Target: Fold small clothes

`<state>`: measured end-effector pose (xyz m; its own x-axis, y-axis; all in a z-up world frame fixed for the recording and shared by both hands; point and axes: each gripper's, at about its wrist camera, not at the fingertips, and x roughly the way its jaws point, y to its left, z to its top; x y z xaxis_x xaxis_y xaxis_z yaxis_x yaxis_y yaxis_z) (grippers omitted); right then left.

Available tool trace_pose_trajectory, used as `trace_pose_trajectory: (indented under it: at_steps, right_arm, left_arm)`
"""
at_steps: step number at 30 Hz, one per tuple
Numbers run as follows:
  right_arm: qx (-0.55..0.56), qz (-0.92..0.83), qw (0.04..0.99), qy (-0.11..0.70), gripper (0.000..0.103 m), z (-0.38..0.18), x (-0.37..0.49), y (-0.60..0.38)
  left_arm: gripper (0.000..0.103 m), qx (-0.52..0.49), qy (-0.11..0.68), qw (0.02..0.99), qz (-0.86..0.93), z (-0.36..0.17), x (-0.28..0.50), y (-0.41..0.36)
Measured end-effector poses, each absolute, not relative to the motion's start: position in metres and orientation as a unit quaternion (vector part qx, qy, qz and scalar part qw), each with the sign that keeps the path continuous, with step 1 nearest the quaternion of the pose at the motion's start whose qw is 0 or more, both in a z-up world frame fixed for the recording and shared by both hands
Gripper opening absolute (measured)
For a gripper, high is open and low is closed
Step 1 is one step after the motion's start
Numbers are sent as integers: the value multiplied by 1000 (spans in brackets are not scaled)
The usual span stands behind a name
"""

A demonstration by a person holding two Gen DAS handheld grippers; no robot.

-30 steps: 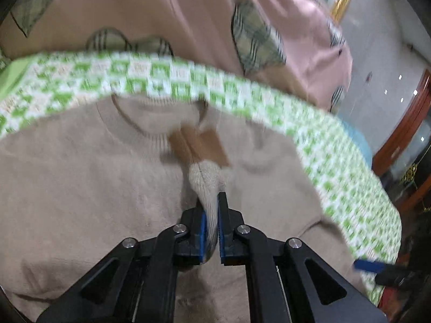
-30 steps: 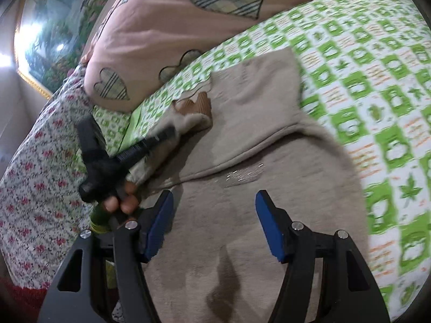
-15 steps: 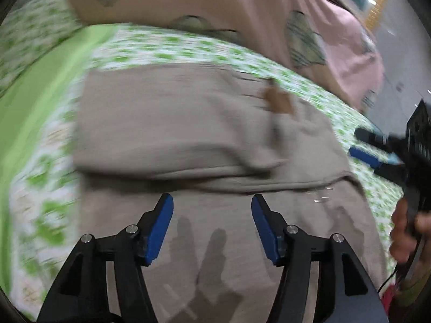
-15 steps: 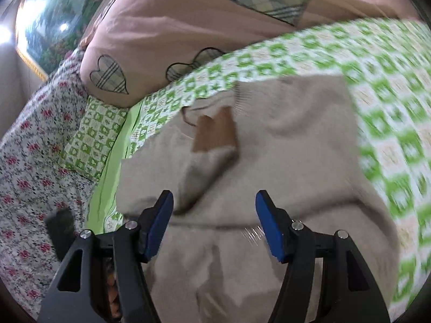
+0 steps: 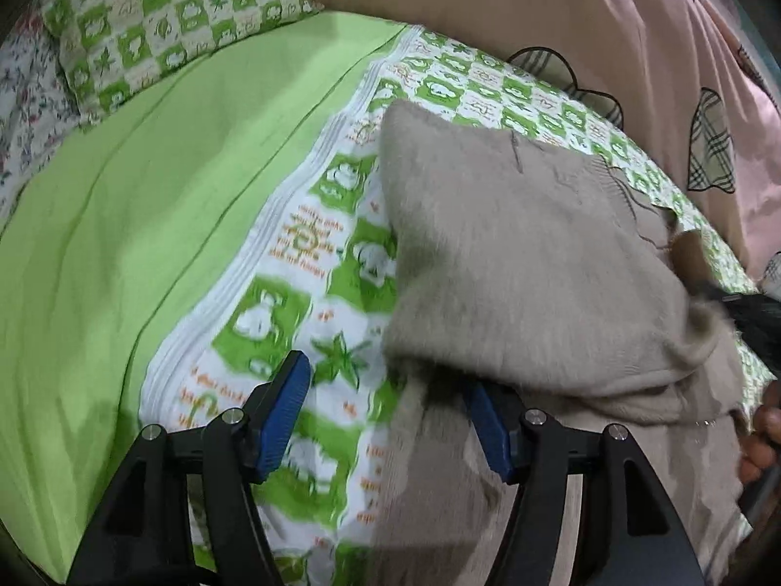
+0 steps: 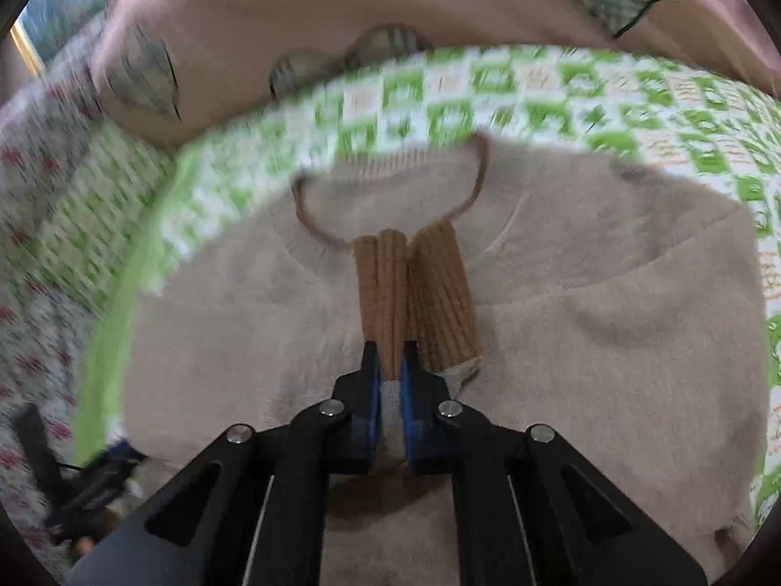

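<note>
Sweater (image 5: 527, 263), beige and fuzzy, lies on a bed's green-checked sheet (image 5: 293, 263), its folded edge just beyond the left tool (image 5: 390, 410), whose blue pads stand wide apart over sheet and knit; a pink quilt (image 5: 561, 10) lies behind. From the right wrist, the right tool (image 6: 390, 371) is clamped on a brown ribbed cuff (image 6: 385, 293) lying below the sweater's neckline (image 6: 390, 195).

Right claw (image 5: 747, 322) cut off at frame edge; left claw's right fingertip (image 5: 481, 408) tucked under sweater (image 5: 527, 263).
</note>
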<state>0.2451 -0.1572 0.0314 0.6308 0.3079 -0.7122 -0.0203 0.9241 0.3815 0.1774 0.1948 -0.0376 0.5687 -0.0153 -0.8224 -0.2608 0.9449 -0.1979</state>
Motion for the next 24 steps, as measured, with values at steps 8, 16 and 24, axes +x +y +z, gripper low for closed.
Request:
trace_pose_trajectory:
  at_steps: [8,16,24]
  right_arm:
    - [261,77,880,389,8,21,187,-238]
    - [371,83,824,419,12,-18,172,-260]
    - [422,66,814,394,66,-5,166,-265]
  left_arm:
    - [65,-170,450,873,81,-38,187,193]
    - [66,-195,442,872,74,-39,184,198]
    - [66,-191,438,876,73,-40,178,200]
